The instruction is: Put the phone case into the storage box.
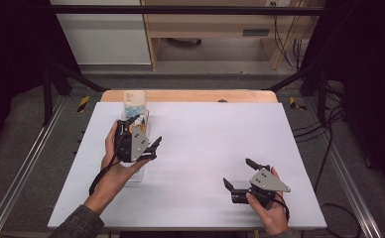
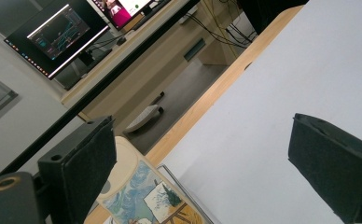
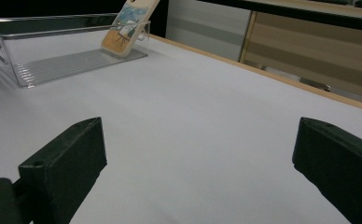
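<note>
Clear plastic is what I pick out first: a long transparent bin (image 3: 53,51) sits on the white table (image 1: 205,148) toward its far left, and in it a phone case (image 3: 128,25) with a painted picture on its back leans tilted against the bin's far end wall. From my right gripper view I see the ribbed floor of the bin and nothing else lying in it. In the high view the bin (image 1: 143,116) is mostly hidden behind my left hand (image 1: 112,166) and the left gripper (image 1: 153,148), so I make out just the case (image 1: 134,103) sticking up past the far rim.

The left gripper view cuts the case (image 2: 144,196) off at the bottom edge, and I cannot tell there how far down it reaches. That view also gives me 2 monitors (image 2: 58,35) on a desk past the table's wooden far edge.

Both claws are spread wide with nothing between the jaws. The left one hangs above the bin's near half; the right gripper (image 1: 240,176) is held by my right hand (image 1: 267,210) over the near right of the table, well apart from the bin.
</note>
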{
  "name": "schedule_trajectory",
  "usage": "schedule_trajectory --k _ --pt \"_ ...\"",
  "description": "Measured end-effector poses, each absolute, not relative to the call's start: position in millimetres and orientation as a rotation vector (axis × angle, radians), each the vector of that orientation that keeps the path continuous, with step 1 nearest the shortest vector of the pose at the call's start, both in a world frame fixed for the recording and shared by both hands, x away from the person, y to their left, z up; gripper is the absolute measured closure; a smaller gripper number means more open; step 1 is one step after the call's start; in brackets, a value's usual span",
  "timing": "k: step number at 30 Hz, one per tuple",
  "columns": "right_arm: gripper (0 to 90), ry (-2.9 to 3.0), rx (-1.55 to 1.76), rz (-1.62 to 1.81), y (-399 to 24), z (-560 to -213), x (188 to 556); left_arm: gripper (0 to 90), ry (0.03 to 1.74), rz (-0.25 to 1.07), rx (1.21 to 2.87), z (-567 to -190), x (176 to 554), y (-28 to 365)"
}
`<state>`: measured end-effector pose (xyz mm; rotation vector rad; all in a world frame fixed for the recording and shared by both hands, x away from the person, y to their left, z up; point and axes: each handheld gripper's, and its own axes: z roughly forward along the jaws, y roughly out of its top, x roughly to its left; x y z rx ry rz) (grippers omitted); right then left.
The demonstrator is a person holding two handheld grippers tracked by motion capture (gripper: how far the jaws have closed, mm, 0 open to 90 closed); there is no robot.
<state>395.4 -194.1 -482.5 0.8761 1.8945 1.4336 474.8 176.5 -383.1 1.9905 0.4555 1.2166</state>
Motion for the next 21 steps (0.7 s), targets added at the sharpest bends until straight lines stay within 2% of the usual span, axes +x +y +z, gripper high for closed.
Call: schedule_trajectory --k 21 --pt "2.8 1.894 0.877 1.429 -193.9 -482.8 395.4 4.9 0.508 1.218 1.903 -377.5 447.5 201.1"
